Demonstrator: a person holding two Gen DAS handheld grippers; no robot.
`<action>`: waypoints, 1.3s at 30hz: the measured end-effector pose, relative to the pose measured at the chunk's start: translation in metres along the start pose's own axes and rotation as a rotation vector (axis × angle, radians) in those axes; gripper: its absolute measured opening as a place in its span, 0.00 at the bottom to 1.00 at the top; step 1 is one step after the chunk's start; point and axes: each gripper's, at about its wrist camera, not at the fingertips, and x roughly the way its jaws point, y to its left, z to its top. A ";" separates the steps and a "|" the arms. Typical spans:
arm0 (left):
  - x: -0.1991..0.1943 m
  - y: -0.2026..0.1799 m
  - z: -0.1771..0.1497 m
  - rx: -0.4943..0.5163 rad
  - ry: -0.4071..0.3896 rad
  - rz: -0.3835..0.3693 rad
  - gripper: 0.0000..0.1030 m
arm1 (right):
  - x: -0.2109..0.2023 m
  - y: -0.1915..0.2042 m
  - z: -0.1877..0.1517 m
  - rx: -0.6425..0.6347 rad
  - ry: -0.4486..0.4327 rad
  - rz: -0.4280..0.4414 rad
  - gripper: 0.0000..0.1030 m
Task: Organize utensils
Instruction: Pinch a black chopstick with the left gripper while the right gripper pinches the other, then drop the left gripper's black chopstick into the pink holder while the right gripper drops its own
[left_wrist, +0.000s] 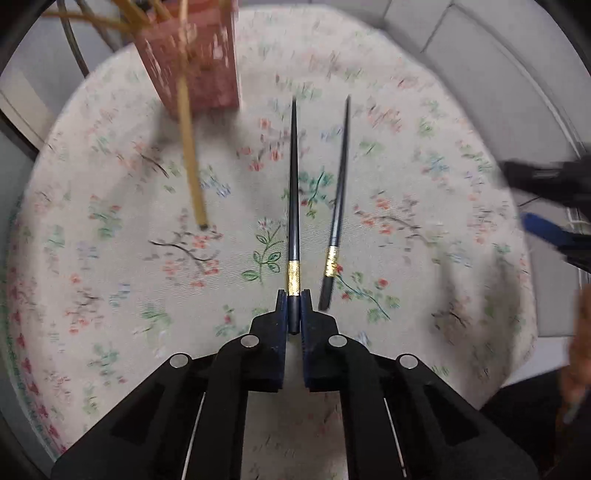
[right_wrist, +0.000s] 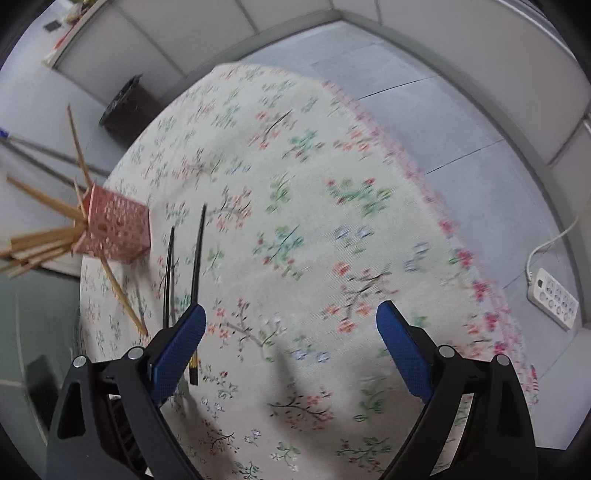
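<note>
Left wrist view: left gripper is clamped on the butt end of a black lacquered chopstick with a gold band, blue pads pressed onto the shaft just behind the band. The stick points straight ahead, tip toward the far side of the round table with floral cloth. Second matching black chopstick with gold band lies loose on the cloth just right of the held one, angled slightly, not touching it. One pale bamboo chopstick leans from the red patterned square holder down to the cloth at front left. The holder stands at the far left of the table with more bamboo sticks fanning out of its top. Right gripper is a blurred black and blue shape at the right edge.

Right wrist view: right gripper has its blue pads spread wide, nothing between them, floral cloth below. Both black chopsticks show left of the left finger, side by side, running toward the red holder. Bamboo sticks splay from the holder; one slants down onto the cloth. White power strip on the grey floor at right.
</note>
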 end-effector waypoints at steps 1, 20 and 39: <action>-0.012 -0.001 -0.004 0.013 -0.026 -0.010 0.06 | 0.005 0.008 -0.002 -0.018 0.006 -0.004 0.88; -0.156 0.045 -0.068 -0.049 -0.421 -0.071 0.06 | 0.104 0.120 0.015 -0.283 -0.171 -0.258 0.30; -0.226 0.059 -0.069 -0.115 -0.595 -0.061 0.06 | -0.107 0.071 -0.055 -0.275 -0.266 0.240 0.05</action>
